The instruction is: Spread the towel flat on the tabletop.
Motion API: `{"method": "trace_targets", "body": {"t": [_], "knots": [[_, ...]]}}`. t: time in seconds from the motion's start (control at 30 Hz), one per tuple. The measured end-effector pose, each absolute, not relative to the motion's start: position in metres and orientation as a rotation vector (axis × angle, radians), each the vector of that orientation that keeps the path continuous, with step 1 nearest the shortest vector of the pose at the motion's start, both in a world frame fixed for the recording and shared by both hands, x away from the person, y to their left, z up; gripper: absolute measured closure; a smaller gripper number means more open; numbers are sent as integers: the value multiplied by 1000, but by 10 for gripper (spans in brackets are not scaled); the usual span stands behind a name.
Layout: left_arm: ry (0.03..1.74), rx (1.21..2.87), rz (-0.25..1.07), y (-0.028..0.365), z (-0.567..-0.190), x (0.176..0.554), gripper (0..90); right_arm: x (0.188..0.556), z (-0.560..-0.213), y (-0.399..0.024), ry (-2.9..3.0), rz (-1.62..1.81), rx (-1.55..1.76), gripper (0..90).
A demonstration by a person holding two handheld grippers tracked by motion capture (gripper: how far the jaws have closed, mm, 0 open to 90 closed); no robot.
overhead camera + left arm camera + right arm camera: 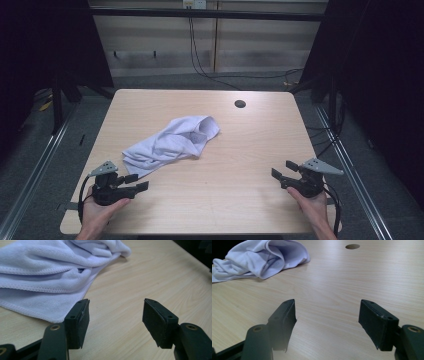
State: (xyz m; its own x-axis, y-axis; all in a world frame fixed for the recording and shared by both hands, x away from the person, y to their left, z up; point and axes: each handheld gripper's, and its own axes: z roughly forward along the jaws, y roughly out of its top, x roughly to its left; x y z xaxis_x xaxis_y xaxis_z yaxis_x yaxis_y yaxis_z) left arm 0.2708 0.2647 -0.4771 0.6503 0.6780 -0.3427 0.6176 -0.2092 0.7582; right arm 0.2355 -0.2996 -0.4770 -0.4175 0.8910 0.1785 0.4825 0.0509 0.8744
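A crumpled pale lilac cloth (pixel 170 142) lies left of the middle of the wooden table (pixel 240 145). My left gripper (pixel 137 182) rests near the front left corner, open and empty, just short of the cloth's near corner. In the left gripper view the cloth (pixel 47 270) spreads from just behind the left jaw, and the left gripper (pixel 116 315) has bare wood between its jaws. My right gripper (pixel 282 170) sits at the front right, open with nothing in it. In the right gripper view the cloth (pixel 259 260) lies far off at upper left of the right gripper (pixel 327 317).
A round cable hole (pixel 240 104) is cut in the table near its far edge; the same hole (pixel 352 246) shows in the right gripper view. Dark cables (pixel 210 70) run over the floor behind the table. Metal rails (pixel 35 170) flank both sides.
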Motion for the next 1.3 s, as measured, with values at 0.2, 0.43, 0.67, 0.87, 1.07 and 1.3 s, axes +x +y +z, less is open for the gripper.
{"method": "trace_targets", "body": {"t": [0.2,0.43,0.67,0.87,1.07,1.3], "knots": [[932,1903,118,267,-472,264,525,233,-479,-295,1993,1315,1377,324],[969,1902,141,267,-474,267,527,233,-475,-287,2057,1344,1340,355],[989,1884,130,271,-465,283,407,228,-468,-275,2093,1377,1288,319],[989,1902,182,270,-453,311,396,231,-470,-269,2148,1372,1281,306],[979,1851,182,271,-443,345,453,233,-472,-270,2160,1379,1291,307],[980,1882,210,263,-439,380,481,235,-474,-270,2223,1407,1290,301]]}}
